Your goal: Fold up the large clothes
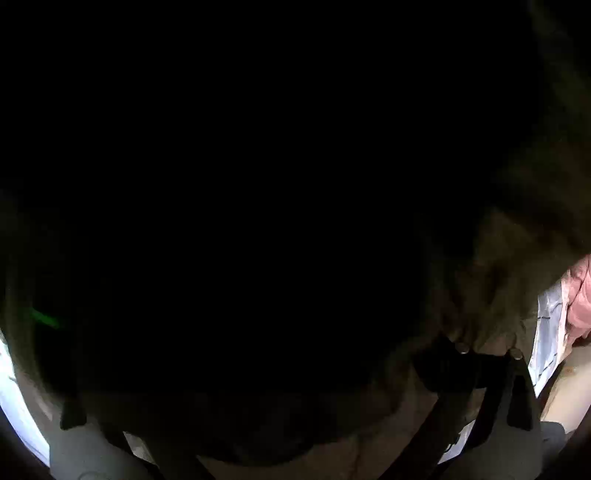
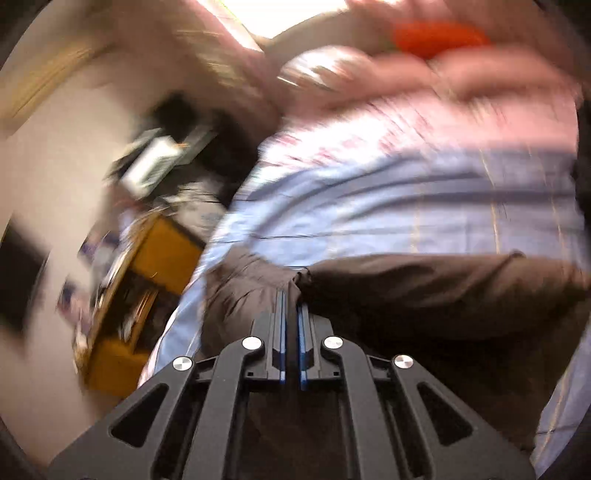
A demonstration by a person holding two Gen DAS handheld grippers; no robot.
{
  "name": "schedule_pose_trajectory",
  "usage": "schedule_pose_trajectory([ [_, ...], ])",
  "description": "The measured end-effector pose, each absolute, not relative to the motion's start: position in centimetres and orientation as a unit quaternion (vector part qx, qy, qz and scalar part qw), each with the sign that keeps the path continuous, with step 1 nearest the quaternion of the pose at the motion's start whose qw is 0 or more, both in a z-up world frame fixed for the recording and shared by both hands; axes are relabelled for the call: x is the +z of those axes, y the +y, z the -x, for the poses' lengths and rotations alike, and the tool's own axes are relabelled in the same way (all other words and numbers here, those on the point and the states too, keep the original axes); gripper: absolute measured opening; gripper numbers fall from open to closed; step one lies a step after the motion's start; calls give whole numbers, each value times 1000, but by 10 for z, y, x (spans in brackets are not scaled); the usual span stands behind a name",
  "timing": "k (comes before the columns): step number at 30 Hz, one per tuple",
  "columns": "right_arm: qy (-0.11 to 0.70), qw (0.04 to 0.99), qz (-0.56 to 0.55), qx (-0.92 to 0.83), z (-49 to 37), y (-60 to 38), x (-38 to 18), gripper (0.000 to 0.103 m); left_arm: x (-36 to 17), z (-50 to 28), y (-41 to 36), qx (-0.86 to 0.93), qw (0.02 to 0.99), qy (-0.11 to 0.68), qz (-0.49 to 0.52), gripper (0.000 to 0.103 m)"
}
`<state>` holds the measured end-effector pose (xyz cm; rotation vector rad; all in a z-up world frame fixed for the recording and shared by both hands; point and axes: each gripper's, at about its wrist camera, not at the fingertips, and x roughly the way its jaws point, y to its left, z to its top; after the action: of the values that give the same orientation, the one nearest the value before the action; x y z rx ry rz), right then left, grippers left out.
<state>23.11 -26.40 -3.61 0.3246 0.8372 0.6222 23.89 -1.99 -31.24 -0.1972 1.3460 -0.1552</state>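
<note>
1. Right gripper (image 2: 291, 295): its two blue-lined fingers (image 2: 282, 332) stand nearly together, clenched on a pinched fold of one dark brown garment (image 2: 406, 288). The cloth bunches at the fingertips and spreads to either side.
2. The brown garment lies on a bed covered by one light blue checked sheet (image 2: 369, 206), directly ahead of the right gripper.
3. Beyond the sheet sits a pink bedding mass (image 2: 461, 110), with one orange item (image 2: 439, 35) above it; both are blurred, and their kind cannot be told.
4. To the left of the bed stands one yellow wooden cabinet (image 2: 155, 258), cluttered on top; the contents are too smeared to count.
5. Left gripper (image 1: 487, 350): the view is almost wholly dark, covered by brown fabric (image 1: 498, 288) draped over the lens. Only part of the black linkage shows; whether it is clamped or released cannot be told.
6. At the right edge of the left view, slivers of a checked sheet (image 1: 546, 332) and pink cloth (image 1: 580, 295) are visible.
</note>
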Motion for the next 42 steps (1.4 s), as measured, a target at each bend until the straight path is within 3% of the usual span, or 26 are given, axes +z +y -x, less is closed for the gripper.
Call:
schedule_pose_trajectory([
  [3, 367, 851, -118, 358, -146, -257, -34, 3, -318, -225, -20, -65, 784, 611, 93, 101],
  [6, 379, 850, -5, 367, -60, -231, -52, 2, -326, -206, -23, -58, 784, 614, 78, 101],
  [11, 414, 836, 57, 357, -2, -214, -84, 1, -321, -147, -19, -47, 748, 661, 17, 101],
  [17, 446, 819, 182, 313, 48, -195, -135, 1, -278, -32, 11, -124, 736, 652, 132, 101],
  [19, 460, 803, 244, 290, 63, -189, -162, 1, -247, -9, 11, -149, 767, 612, 123, 101],
  [23, 486, 752, 372, 243, 92, -185, -225, 1, -139, -5, 4, -172, 880, 439, 57, 101],
  [25, 499, 732, 404, 227, 97, -184, -244, 1, -107, -9, 1, -177, 901, 392, 52, 101],
  [28, 503, 736, 402, 208, 95, -189, -247, 3, -125, -50, -13, -170, 874, 453, 44, 101],
  [29, 505, 741, 395, 202, 91, -189, -244, 9, -139, -57, -17, -142, 874, 464, 24, 101],
  [30, 509, 746, 384, 192, 89, -194, -240, 30, -156, -64, -21, -112, 873, 474, 2, 101],
  [31, 512, 750, 379, 179, 89, -198, -236, 60, -171, -62, -20, -94, 873, 479, -7, 101],
  [32, 512, 759, 369, 158, 88, -206, -227, 70, -182, -64, -15, -86, 866, 493, 8, 101],
  [36, 506, 801, 263, 182, 93, -232, -168, 71, -197, -71, 25, -98, 815, 559, 118, 101],
  [40, 438, 861, -11, 259, 73, -272, -91, 71, -207, -60, 15, -75, 813, 570, 92, 101],
  [42, 463, 851, -55, 244, 46, -275, -95, 71, -215, -55, 12, -64, 808, 579, 85, 101],
])
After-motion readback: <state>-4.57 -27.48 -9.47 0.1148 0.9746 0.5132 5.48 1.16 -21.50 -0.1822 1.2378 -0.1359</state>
